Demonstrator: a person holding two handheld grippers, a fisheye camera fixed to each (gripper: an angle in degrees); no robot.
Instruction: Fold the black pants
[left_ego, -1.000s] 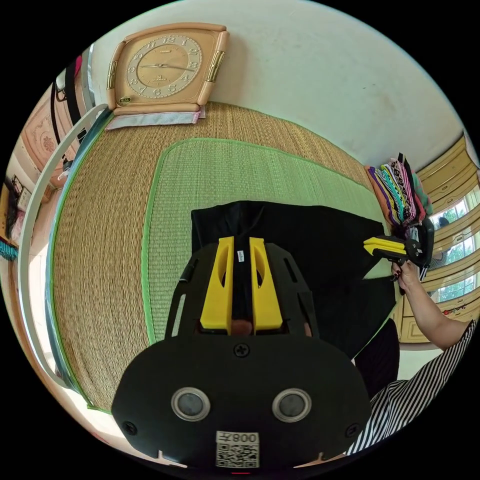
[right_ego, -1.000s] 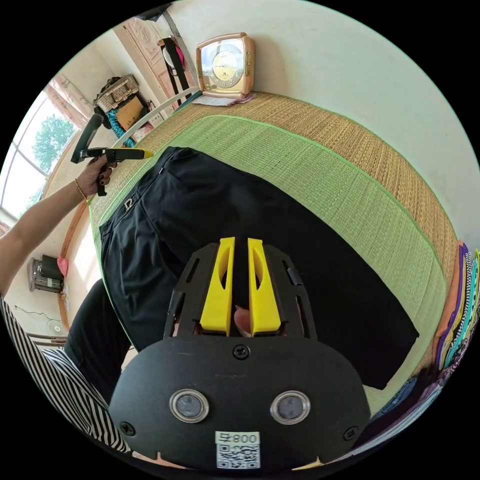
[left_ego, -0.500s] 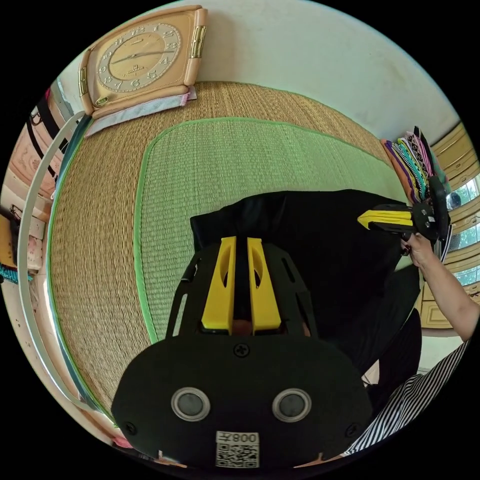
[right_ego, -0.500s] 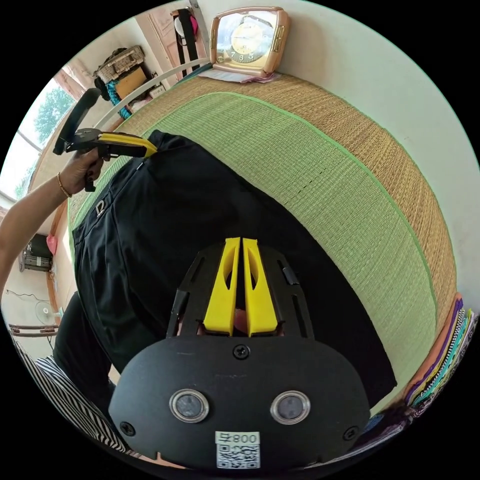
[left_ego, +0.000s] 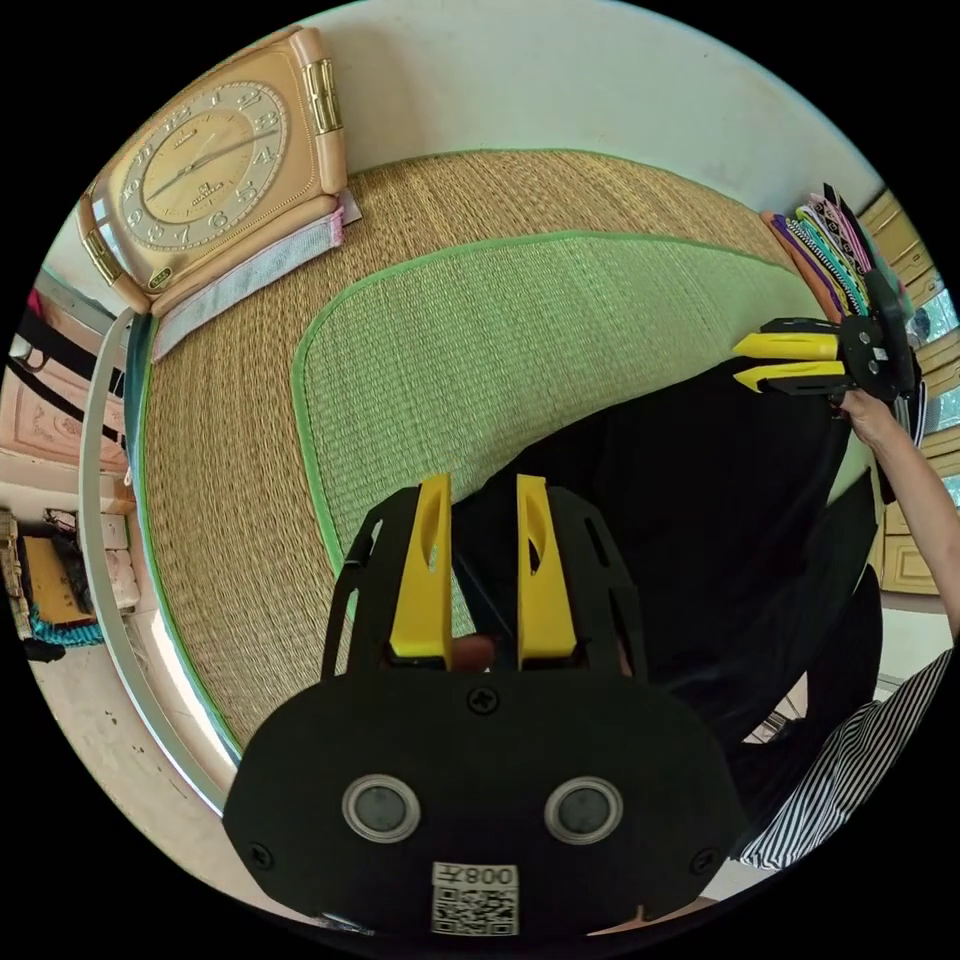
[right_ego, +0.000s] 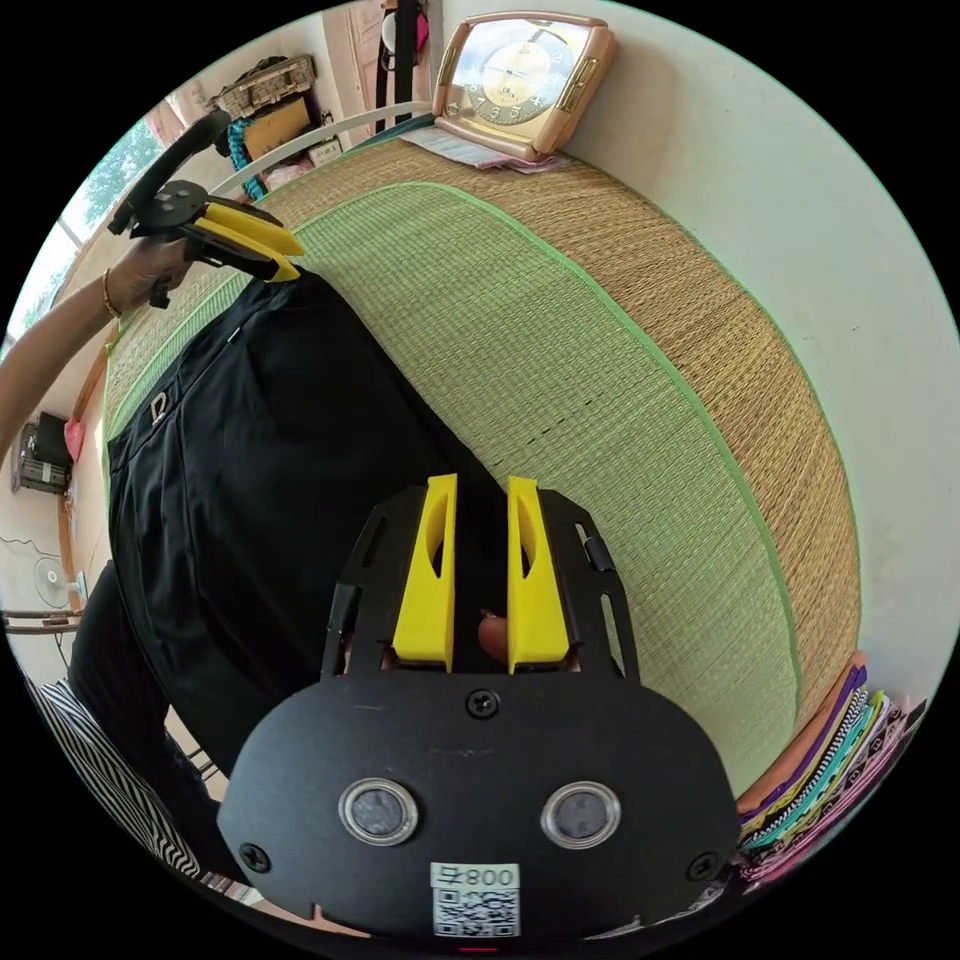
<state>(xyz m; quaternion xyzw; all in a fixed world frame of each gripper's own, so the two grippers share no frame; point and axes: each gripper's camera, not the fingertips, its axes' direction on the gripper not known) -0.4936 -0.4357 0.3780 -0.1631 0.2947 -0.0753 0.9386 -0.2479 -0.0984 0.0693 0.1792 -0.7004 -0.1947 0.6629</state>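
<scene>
- Left gripper view, upper left: a peach clock leans against the white wall, standing on the tan woven mat.
- Centre: a green mat lies on the tan one.
- Lower centre: the left gripper has its yellow jaws apart, an edge of the black pants lying between them without being clamped.
- Right: the pants spread toward the right gripper, whose jaws stand apart at the fabric's far edge, beside a stack of folded clothes.
- Right gripper view, upper left: the left gripper shows, jaws parted at the waistband corner.
- Left to centre: the pants cover the green mat.
- Lower centre: the right gripper has its jaws apart over black cloth.
</scene>
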